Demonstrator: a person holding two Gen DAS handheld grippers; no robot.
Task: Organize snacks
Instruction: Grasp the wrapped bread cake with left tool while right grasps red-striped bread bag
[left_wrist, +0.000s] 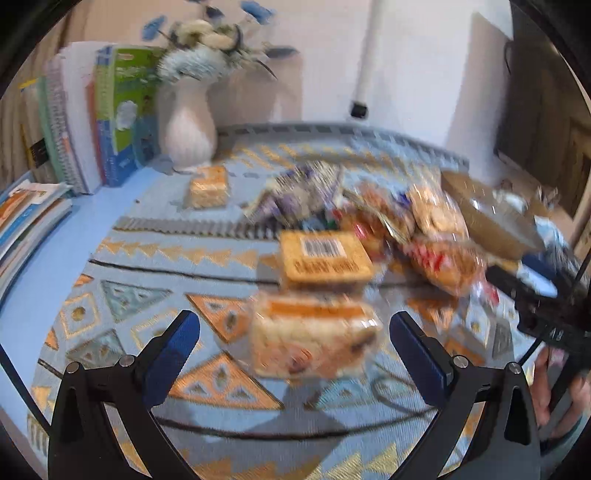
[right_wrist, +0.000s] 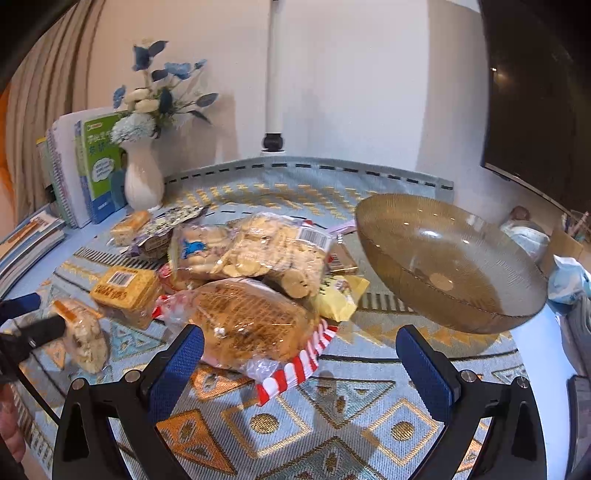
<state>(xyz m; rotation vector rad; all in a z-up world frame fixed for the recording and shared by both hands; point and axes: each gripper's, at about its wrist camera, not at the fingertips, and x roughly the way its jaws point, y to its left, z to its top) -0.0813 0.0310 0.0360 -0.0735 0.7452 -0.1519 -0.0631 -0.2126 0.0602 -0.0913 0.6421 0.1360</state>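
Closest in, the left gripper (left_wrist: 294, 334) stands with its blue-padded fingers (left_wrist: 173, 350) spread wide, nothing clamped; a small wrapped cake (left_wrist: 314, 338) sits on the patterned tablecloth (left_wrist: 122, 295) right between the tips, though the left view is too smeared to tell whether either pad touches it. The right gripper (right_wrist: 300, 349) is likewise spread wide and empty-handed, its fingers (right_wrist: 176, 363) set either side of a clear bag of waffle cookies (right_wrist: 251, 325) with a red-and-white striped edge; the left pad sits just beside the bag, the right one well apart from it. Just behind the wrapped cake lies an orange packet (left_wrist: 325, 258) with its barcode face up, seen also from the right wrist (right_wrist: 123, 288). Past the waffle bag the snacks are heaped together in the middle of the table: a bag of pale round biscuits (right_wrist: 258, 247), a yellow pouch (right_wrist: 338, 295) poking out beside it, and a dark purple wrapper (right_wrist: 162, 229) at the back left of the pile. A single orange cake (right_wrist: 131, 225) lies apart, near the foot of a white vase (right_wrist: 143, 177) holding blue and cream flowers (right_wrist: 159, 96). To the right of the heap an amber glass bowl (right_wrist: 480, 295) appears tilted toward the camera, empty. Upright books (right_wrist: 96, 162) lean against the wall to the left of the vase, with more lying flat (left_wrist: 29, 210) at the table's edge.
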